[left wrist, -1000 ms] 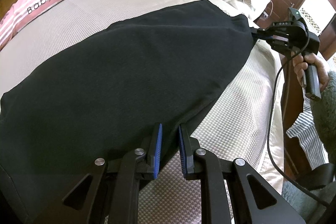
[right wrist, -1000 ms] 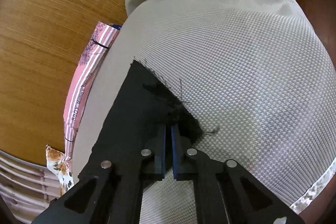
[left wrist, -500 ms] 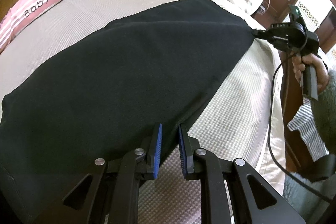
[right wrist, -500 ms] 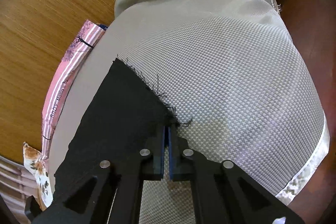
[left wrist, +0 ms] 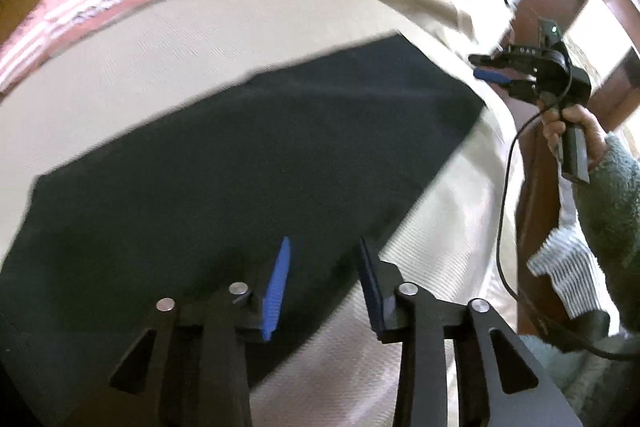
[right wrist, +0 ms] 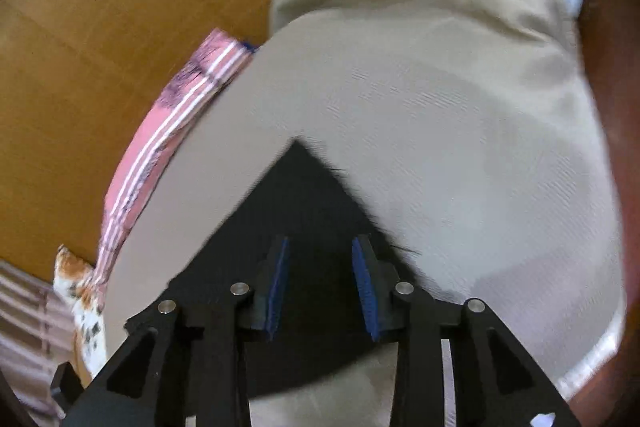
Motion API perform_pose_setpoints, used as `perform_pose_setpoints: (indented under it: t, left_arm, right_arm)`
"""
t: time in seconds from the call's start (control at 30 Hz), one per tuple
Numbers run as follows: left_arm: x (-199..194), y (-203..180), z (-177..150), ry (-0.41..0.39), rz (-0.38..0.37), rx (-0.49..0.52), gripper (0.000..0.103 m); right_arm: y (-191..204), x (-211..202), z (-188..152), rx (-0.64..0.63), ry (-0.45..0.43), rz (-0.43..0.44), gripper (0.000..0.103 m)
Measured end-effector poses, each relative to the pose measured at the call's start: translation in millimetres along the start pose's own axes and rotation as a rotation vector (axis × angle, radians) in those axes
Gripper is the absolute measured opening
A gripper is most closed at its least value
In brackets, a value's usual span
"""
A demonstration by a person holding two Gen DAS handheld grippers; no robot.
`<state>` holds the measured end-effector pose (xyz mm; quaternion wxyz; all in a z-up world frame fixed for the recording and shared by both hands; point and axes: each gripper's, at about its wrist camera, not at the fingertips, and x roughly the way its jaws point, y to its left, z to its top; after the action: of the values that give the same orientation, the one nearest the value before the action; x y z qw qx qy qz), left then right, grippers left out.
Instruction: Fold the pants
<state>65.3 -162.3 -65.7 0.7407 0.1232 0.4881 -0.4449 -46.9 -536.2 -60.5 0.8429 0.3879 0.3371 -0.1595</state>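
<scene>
From the left wrist: the black cloth pants lie flat on the beige woven bed cover. The left gripper is opening and holds nothing.

From the right wrist: the right gripper is also opening above the frayed end of the pants, which it does not pinch. The pants look laid out or folded once; more folds probably remain.
</scene>
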Motion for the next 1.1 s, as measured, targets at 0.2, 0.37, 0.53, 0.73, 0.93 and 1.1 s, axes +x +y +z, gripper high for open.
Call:
perform_pose_setpoints:
  t: [0.2,0.37,0.53,0.73,0.93,1.1]
  left_arm:
    - [-10.0,60.1,4.7,-0.076,0.138,-0.182,0.039]
    - [-10.5,104.3,-7.1,-0.092,0.237,-0.295,0.039]
    - [-12.9,135.4,-25.3,-0.078,0.306,-0.359,0.038]
    - [-25.0,167.4,-53.1,-0.104,0.299,-0.443,0.038]
    - [-38.9,174.4,-58.0,-0.119,0.279,-0.453,0.037]
    - [-61.0,163.0,-44.8,-0.156,0.293,-0.415,0.037]
  right_arm:
    - [32.9,57.0,22.2,-0.062,0.081,-0.014,0.032]
    - [52.1,95.3,28.8,-0.115,0.146,-0.105,0.034]
    - [70.8,105.8,31.0,-0.221,0.134,-0.228,0.026]
    - [68.1,106.3,36.5,-0.258,0.085,-0.311,0.006]
    - [79.5,104.8,37.5,-0.243,0.066,-0.305,0.014]
    - [139.5,93.8,-3.3,-0.357,0.098,-0.149,0.017]
